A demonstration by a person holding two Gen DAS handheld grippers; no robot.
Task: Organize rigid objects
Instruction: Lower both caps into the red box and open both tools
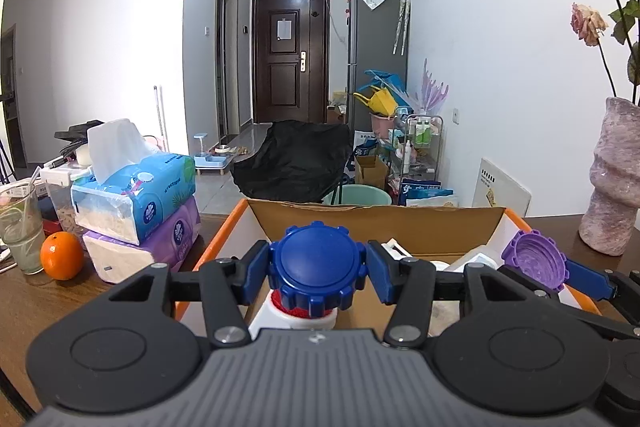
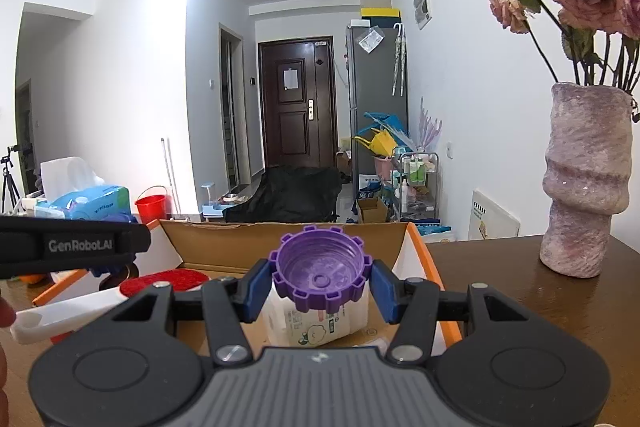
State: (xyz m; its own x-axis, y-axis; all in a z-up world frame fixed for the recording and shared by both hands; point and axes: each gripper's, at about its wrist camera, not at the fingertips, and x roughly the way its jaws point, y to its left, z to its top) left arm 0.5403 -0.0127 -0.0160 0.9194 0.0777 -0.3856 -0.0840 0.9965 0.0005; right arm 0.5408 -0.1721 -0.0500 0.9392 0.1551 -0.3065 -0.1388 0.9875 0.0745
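Observation:
My left gripper (image 1: 316, 269) is shut on a blue ridged cap (image 1: 316, 263), held flat side up over the open cardboard box (image 1: 376, 217). Below the cap stands a white bottle with a red lid (image 1: 294, 313). My right gripper (image 2: 322, 285) is shut on a purple ridged cap (image 2: 320, 267), hollow side up, over the same box (image 2: 280, 239). That purple cap (image 1: 534, 261) also shows at the right in the left wrist view. The left gripper's black side (image 2: 72, 247) crosses the left of the right wrist view. A white printed packet (image 2: 316, 327) lies in the box under the purple cap.
Two stacked tissue packs (image 1: 136, 203), an orange (image 1: 62, 255) and a glass (image 1: 22, 227) stand left of the box on the brown table (image 1: 32, 307). A pink vase with dried roses (image 2: 584, 179) stands at the right. A red round lid (image 2: 168, 281) lies in the box.

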